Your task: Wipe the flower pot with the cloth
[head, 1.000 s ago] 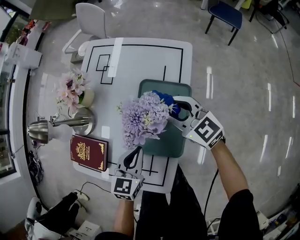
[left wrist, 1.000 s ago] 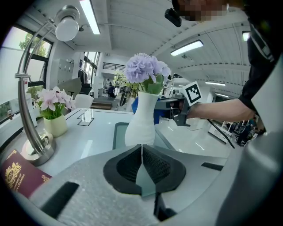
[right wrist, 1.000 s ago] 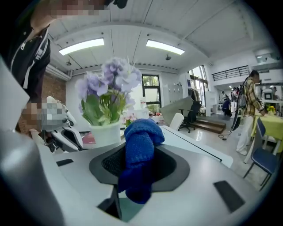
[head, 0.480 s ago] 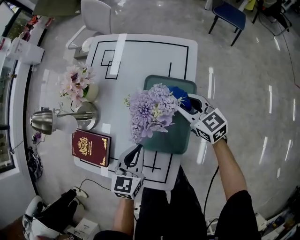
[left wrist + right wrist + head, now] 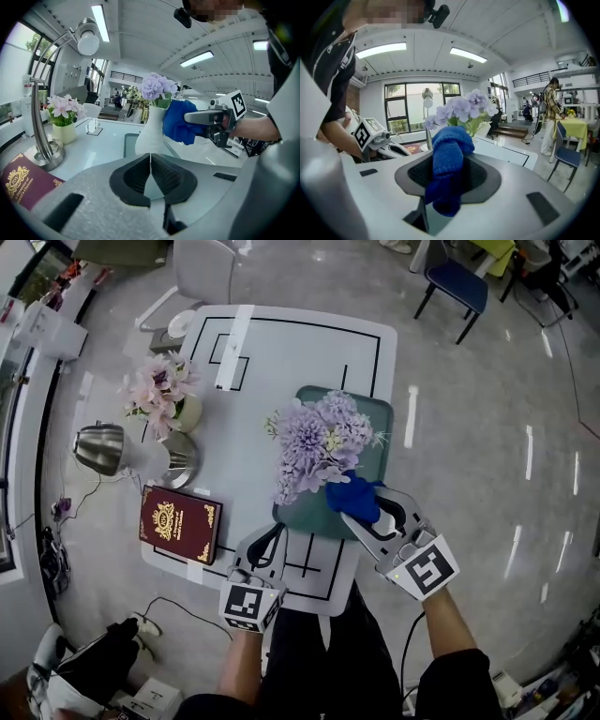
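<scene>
Your left hand-held gripper [image 5: 272, 538], pressed together, sees the flower pot [image 5: 151, 133] upright on the tray [image 5: 375, 411]; overhead, blooms [image 5: 319, 442] hide it. Your right hand-held gripper [image 5: 364, 510] pinches the cloth [image 5: 354, 496] at the pot's side.

Head view looks steeply down; gripper views share the flowers [image 5: 319, 451]

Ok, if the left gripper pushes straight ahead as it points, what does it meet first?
Probably the white flower pot on the green tray, dead ahead of the left gripper; the blue cloth sits slightly right.
</scene>
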### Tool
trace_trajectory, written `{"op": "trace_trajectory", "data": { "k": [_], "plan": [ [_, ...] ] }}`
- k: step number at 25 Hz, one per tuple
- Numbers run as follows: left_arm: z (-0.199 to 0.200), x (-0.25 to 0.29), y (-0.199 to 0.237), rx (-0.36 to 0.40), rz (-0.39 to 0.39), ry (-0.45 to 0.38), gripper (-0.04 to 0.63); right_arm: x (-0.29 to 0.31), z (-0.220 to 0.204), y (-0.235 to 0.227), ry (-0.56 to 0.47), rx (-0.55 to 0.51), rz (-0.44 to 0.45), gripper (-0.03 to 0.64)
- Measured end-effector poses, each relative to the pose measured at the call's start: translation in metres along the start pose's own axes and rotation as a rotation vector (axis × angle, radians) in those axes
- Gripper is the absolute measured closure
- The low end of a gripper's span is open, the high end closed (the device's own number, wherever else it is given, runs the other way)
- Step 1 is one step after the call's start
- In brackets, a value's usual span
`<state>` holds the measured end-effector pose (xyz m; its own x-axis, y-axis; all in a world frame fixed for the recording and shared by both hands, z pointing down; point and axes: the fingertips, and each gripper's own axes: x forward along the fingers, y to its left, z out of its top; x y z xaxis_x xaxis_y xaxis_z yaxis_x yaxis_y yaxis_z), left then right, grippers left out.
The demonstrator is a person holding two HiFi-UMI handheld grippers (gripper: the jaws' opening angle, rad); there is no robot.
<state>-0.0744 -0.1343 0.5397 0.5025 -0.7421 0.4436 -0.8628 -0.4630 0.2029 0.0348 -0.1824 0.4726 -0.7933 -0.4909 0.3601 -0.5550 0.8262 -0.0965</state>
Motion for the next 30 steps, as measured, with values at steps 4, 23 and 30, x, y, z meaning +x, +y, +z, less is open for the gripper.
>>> {"op": "trace_trajectory", "data": {
  "k": [4, 23, 30],
  "plan": [
    [-0.006, -0.012, 0.003, -0.016, -0.005, 0.001, 0.58, 0.031, -0.026, 0.007, 0.035, 0.031, -0.113, 0.477],
    [-0.021, -0.05, 0.061, -0.051, -0.007, -0.009, 0.58, 0.091, -0.001, 0.036, -0.036, 0.078, -0.319, 0.477],
    [-0.026, -0.057, 0.078, -0.058, -0.017, -0.013, 0.58, 0.105, -0.057, 0.014, 0.076, 0.18, -0.444, 0.477]
  ]
}}
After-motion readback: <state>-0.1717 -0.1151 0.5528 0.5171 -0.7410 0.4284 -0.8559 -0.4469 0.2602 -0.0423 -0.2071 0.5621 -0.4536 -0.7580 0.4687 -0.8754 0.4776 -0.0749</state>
